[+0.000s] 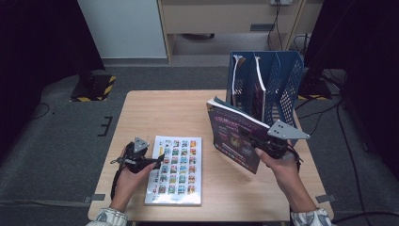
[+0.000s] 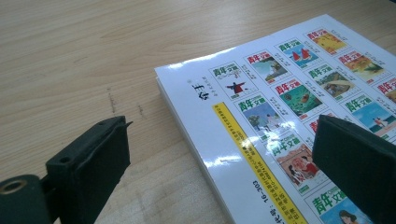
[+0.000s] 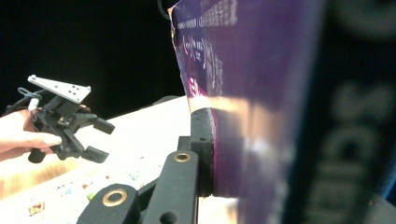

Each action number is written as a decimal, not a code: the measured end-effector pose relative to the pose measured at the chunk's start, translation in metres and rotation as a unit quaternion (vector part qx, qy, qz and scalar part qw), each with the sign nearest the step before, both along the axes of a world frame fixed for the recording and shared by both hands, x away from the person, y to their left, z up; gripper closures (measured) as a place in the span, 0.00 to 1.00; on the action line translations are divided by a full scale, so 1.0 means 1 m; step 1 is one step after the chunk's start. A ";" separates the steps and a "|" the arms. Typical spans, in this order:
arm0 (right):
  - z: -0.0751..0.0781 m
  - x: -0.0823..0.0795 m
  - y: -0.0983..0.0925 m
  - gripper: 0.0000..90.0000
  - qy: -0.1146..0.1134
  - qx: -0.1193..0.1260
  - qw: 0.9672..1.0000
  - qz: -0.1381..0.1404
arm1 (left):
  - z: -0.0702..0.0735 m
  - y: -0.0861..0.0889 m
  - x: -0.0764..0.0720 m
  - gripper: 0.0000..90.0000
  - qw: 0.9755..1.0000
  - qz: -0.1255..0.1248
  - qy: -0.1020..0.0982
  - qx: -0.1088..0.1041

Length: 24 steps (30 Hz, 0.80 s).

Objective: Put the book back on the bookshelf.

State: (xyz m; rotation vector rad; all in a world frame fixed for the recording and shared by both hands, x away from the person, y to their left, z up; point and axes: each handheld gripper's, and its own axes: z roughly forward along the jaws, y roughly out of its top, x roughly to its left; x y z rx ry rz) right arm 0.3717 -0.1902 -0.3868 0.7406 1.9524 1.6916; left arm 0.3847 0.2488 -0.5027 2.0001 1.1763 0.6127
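Clamping a purple magazine (image 1: 234, 136) near its lower edge, the right tongs (image 1: 254, 141) hold it upright and slightly tilted above the right half of the desk (image 1: 141, 113), clear of the wood; in the right gripper view the black pads press flat on the glossy cover (image 3: 243, 93), which shines with a pale glare and carries small light print. The magazine is thin and soft-backed, with its pages fanning a little at the top corner. Just behind it, at the far right corner of the desk, stands a blue file rack (image 1: 287, 75) of perforated plastic, with upright dividers and at least two more magazines already standing in its slots. The left tongs (image 1: 157, 162) hover low near the left front part of the desk, their jaws wide apart and holding nothing; in the left gripper view the two blocky, matte black pads (image 2: 93, 163) straddle the near corner of a white book (image 2: 261, 116). This book lies flat on the desk near the front edge, roughly midway along it, a rectangular paperback with a shiny cover printed with rows of small coloured pictures and a yellow stripe down one side. The desk top is pale wood-grain laminate, smooth, with a few faint dark scuffs near the book's corner.
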 end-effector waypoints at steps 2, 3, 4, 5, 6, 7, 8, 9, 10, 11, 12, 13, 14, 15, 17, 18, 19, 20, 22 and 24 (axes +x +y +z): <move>0.000 -0.001 -0.003 0.94 0.000 -0.001 1.000 -0.002 | 0.000 0.000 0.000 0.04 1.000 0.000 0.000 0.000; 0.000 -0.001 -0.005 0.94 -0.001 0.000 1.000 -0.004 | 0.000 0.000 0.000 0.04 1.000 0.000 0.001 0.000; 0.000 -0.002 -0.006 0.94 -0.001 0.001 1.000 -0.004 | 0.000 0.000 0.000 0.04 1.000 0.000 0.001 0.000; 0.000 -0.003 -0.007 0.94 -0.001 0.001 1.000 -0.006 | 0.000 0.000 0.000 0.04 1.000 0.000 0.000 0.000; 0.001 -0.004 -0.009 0.94 -0.001 0.001 1.000 -0.006 | 0.000 0.000 0.000 0.04 1.000 0.000 0.000 0.000; 0.001 -0.004 -0.010 0.94 -0.001 0.004 1.000 -0.008 | 0.000 0.000 0.000 0.04 1.000 0.000 0.001 0.000; 0.001 -0.005 -0.012 0.94 -0.001 0.004 1.000 -0.008 | 0.000 0.000 0.000 0.04 1.000 0.000 0.001 0.000; 0.001 -0.006 -0.013 0.94 0.001 0.005 1.000 -0.008 | 0.000 0.000 0.000 0.04 1.000 0.000 0.001 0.001; 0.001 -0.007 -0.015 0.94 0.001 0.005 1.000 -0.009 | 0.000 0.000 0.000 0.04 1.000 0.000 0.000 0.001; 0.002 -0.007 -0.016 0.94 0.000 0.005 1.000 -0.009 | 0.000 0.000 0.000 0.04 1.000 0.000 0.000 0.000; 0.002 -0.008 -0.017 0.94 -0.001 0.004 1.000 -0.009 | 0.000 0.000 0.000 0.04 1.000 0.000 0.000 0.000; 0.002 -0.009 -0.018 0.94 0.000 0.005 1.000 -0.010 | 0.000 0.000 0.000 0.04 1.000 0.000 0.000 0.001; 0.002 -0.010 -0.019 0.94 0.000 0.005 1.000 -0.011 | 0.000 0.000 0.000 0.04 1.000 0.001 0.001 0.001; 0.002 -0.010 -0.021 0.94 -0.001 0.004 1.000 -0.011 | 0.000 0.000 0.000 0.04 1.000 0.001 0.001 0.001; 0.002 -0.012 -0.023 0.94 0.000 0.006 1.000 -0.011 | 0.000 0.000 0.000 0.04 1.000 0.001 0.000 0.000; 0.003 -0.013 -0.024 0.94 0.002 0.006 1.000 -0.011 | 0.000 0.000 0.000 0.04 1.000 0.001 0.000 0.000; 0.002 -0.013 -0.026 0.94 0.000 0.005 1.000 -0.012 | 0.000 0.000 0.000 0.04 1.000 0.001 0.000 0.000; 0.003 -0.015 -0.027 0.94 0.000 0.006 1.000 -0.012 | 0.000 0.000 0.000 0.04 1.000 0.001 0.000 0.001; 0.003 -0.016 -0.030 0.94 0.000 0.005 1.000 -0.014 | 0.000 0.000 0.000 0.04 1.000 0.001 0.000 0.001; 0.003 -0.018 -0.033 0.94 0.000 0.004 1.000 -0.015 | 0.000 0.000 0.000 0.04 1.000 0.001 0.001 0.002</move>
